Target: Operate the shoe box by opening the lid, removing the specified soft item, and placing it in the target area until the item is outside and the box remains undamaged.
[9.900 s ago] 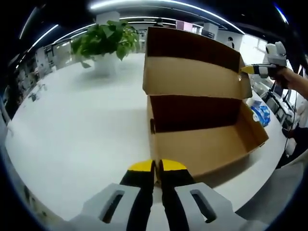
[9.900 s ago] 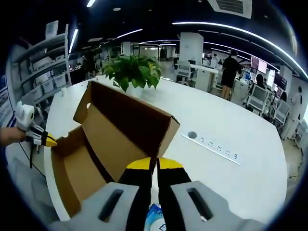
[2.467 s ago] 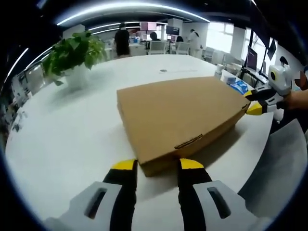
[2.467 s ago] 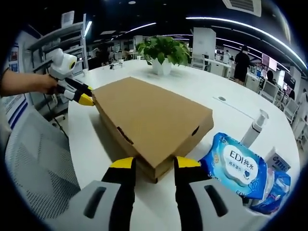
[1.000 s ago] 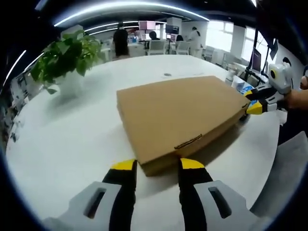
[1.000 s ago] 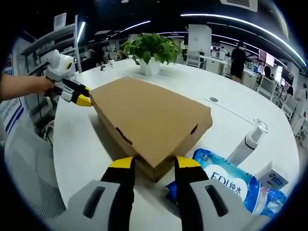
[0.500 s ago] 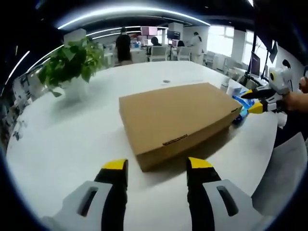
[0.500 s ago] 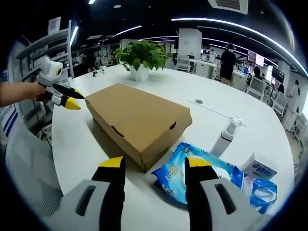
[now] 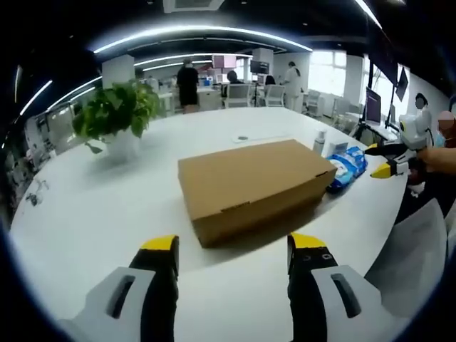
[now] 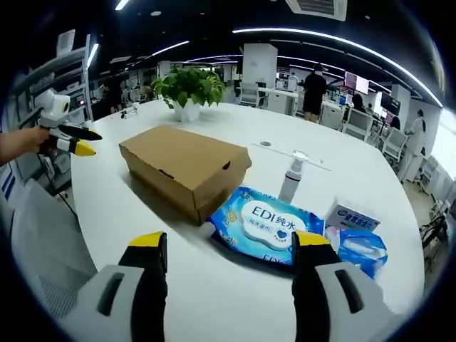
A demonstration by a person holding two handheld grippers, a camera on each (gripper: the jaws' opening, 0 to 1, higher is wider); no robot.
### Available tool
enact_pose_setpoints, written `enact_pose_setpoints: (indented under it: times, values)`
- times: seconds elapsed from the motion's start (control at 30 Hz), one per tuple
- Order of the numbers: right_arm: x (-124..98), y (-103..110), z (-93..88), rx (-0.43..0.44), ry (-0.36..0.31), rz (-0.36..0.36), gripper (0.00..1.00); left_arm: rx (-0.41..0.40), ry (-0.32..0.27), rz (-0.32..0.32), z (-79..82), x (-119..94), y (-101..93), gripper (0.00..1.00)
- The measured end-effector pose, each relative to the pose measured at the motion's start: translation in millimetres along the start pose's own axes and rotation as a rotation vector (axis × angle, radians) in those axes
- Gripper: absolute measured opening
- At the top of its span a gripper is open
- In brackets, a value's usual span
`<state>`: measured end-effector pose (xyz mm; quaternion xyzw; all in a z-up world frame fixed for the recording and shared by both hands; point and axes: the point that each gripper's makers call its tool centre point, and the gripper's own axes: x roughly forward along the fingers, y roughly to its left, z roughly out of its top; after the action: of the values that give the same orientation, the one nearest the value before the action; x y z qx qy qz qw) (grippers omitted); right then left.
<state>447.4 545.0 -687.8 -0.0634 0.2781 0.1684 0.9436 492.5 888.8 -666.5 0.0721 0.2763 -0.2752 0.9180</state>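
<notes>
Resting closed on the white bench (image 9: 85, 214), the brown cardboard shoe box (image 9: 251, 187) lies ahead of your left gripper (image 9: 233, 246), whose yellow-tipped fingers (image 9: 161, 244) stand spread wide and hold nothing. The box is apart from both fingers, beyond the gap between them. In the right gripper view, your right gripper (image 10: 229, 242) likewise has its fingers (image 10: 148, 241) spread and empty; the shoe box (image 10: 182, 167) sits far and to the left of them, lid down, with small slots in its side wall. Just beside the box's near right corner lies the soft blue wipes pack (image 10: 262, 226), printed "EDI", flat on the bench (image 10: 370, 185) between the fingers and the box. A white spray bottle (image 10: 289, 178) stands upright behind the pack. A potted plant (image 10: 185, 88) stands at the far side.
</notes>
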Motion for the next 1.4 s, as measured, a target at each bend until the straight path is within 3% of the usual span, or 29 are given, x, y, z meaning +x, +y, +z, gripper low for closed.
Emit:
enact_pose_setpoints:
  times: [0.33,0.57,0.8,1.4]
  values:
    - [-37.6,-5.9,-15.7,0.053,-0.014,-0.063,0.79,0.053,-0.056,-0.003,3.3,-27.2,-23.6,0.74]
    - [-61.8,-5.6,-27.1,0.085,-0.022,-0.096,0.86,0.044,-0.087,-0.006,0.8,-42.2,-36.9,0.85]
    - [-72.4,-4.1,-32.6,0.09,-0.034,-0.113,0.94,0.02,-0.097,-0.004,-3.4,-46.1,-41.4,0.98]
    - [-82.9,-6.5,-33.8,0.069,-0.042,-0.141,0.96,0.027,-0.095,-0.026,-10.6,-49.8,-47.5,1.0]
